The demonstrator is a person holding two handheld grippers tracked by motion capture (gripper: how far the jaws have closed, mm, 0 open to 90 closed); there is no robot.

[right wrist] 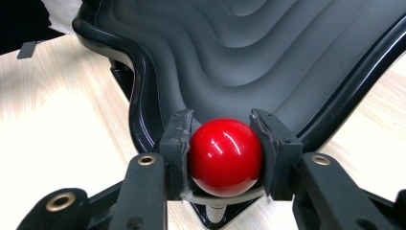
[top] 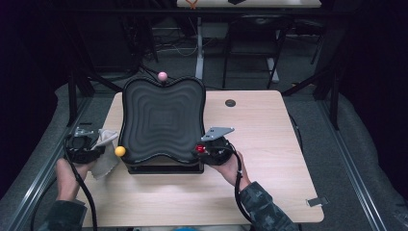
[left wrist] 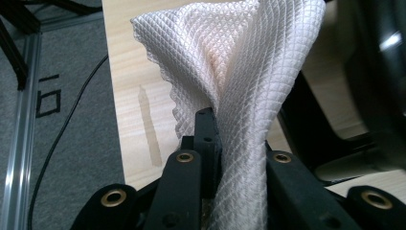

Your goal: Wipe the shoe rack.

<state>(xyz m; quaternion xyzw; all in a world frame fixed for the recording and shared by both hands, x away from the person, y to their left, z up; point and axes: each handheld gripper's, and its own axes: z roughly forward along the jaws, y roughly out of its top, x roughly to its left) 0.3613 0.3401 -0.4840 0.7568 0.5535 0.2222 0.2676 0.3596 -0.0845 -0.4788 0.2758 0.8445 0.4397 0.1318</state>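
Pinching white cloth [left wrist: 249,72], left fingers [left wrist: 207,139] closed; right fingers [right wrist: 175,143] clamp red ball [right wrist: 225,155].

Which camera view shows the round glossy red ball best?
The right gripper view: the round glossy red ball is large and sharp between the right gripper pads, at a corner of the black wavy tray. In the high view it is a small red spot.

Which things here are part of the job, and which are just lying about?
In the job:
white quilted cloth, pinched in the left hand-held gripper
red glossy ball knob, clamped by the right hand-held gripper
black wavy tray

Lying about:
yellow ball knob
pink ball knob
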